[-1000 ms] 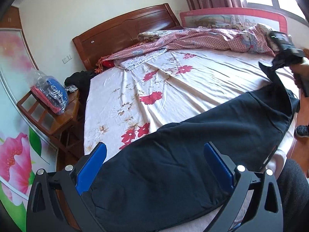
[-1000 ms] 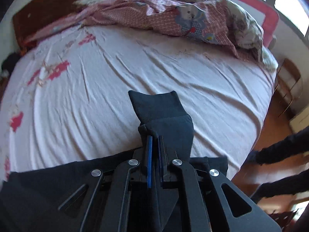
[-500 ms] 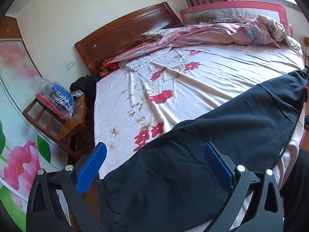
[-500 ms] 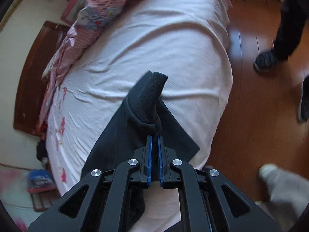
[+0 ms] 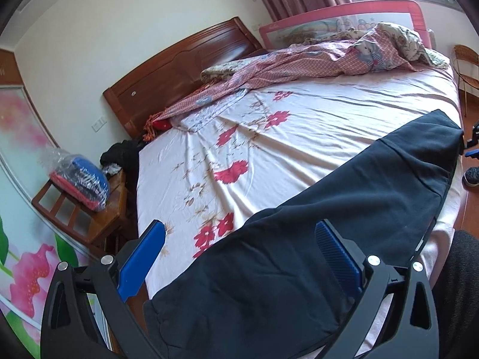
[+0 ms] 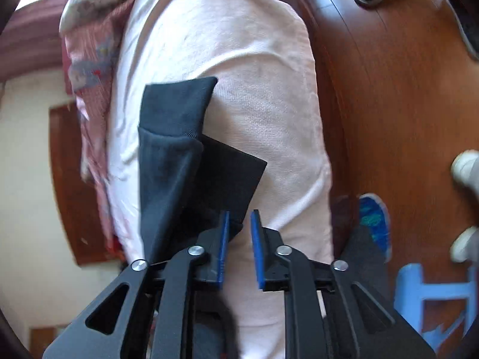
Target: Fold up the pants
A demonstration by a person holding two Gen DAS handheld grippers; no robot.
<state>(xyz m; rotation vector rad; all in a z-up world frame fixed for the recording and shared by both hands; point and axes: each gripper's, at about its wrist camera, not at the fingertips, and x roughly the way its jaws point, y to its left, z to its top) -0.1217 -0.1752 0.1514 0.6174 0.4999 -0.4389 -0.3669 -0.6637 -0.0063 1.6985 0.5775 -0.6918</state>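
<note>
Dark navy pants lie stretched along the near edge of the bed, from bottom left to far right. My left gripper is open wide above the pants' near end, its blue pads on either side, not touching. In the right wrist view the pants' far end lies on the pale sheet at the bed's corner. My right gripper is open a little, its pads just off the cloth edge, holding nothing. It shows as a small dark shape at the right edge of the left wrist view.
The bed has a floral white sheet with a crumpled pink quilt at the far side by the wooden headboard. A wooden chair with a bagged bundle stands left. Wood floor, shoes and a blue stool lie right.
My right gripper, shut on the pants' end before, has opened and let it go on the bed corner. The pants settled flat. My left gripper stayed open.
</note>
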